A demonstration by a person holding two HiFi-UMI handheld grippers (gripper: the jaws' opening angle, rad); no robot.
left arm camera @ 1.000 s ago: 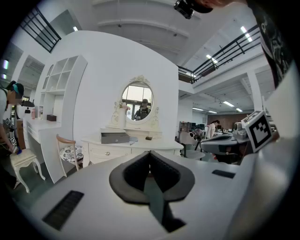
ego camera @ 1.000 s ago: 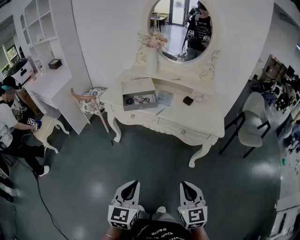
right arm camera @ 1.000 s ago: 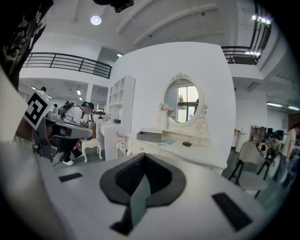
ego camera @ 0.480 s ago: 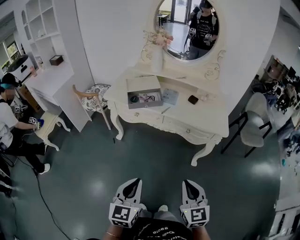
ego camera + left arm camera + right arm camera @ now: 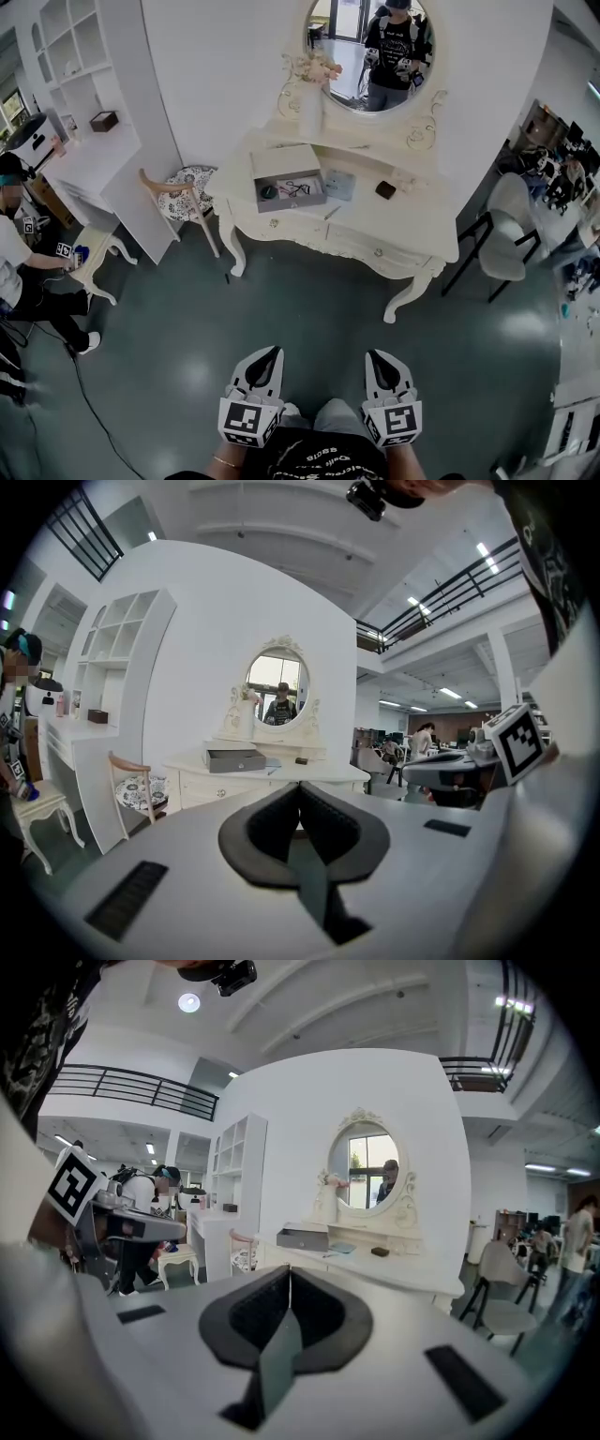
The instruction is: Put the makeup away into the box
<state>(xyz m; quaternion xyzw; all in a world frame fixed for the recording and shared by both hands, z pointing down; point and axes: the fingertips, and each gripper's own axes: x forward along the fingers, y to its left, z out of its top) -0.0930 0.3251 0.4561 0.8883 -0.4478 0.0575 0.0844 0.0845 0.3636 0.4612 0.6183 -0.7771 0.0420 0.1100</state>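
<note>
A white dressing table [image 5: 375,234] stands across the dark floor, well ahead of me. On it sits a grey box [image 5: 289,190] with its lid up and small items inside. To the box's right lie a pale blue flat item [image 5: 339,185], a black compact [image 5: 385,189] and some small pale pieces [image 5: 410,180]. My left gripper [image 5: 272,352] and right gripper [image 5: 376,355] are held side by side low in the head view, both shut and empty, pointing at the table. The box [image 5: 234,758] shows far beyond the left gripper [image 5: 299,785]. The right gripper [image 5: 289,1269] faces the box [image 5: 302,1237] and the compact [image 5: 379,1252].
A wooden chair with a floral seat [image 5: 190,184] stands left of the table; a grey chair [image 5: 511,246] stands right of it. An oval mirror [image 5: 370,52] and a flower vase [image 5: 312,101] back the table. A person [image 5: 17,267] sits at far left; a cable [image 5: 89,403] crosses the floor.
Both grippers have come a little forward towards the dressing table, which sits slightly nearer in the head view. Both stay shut and empty.
</note>
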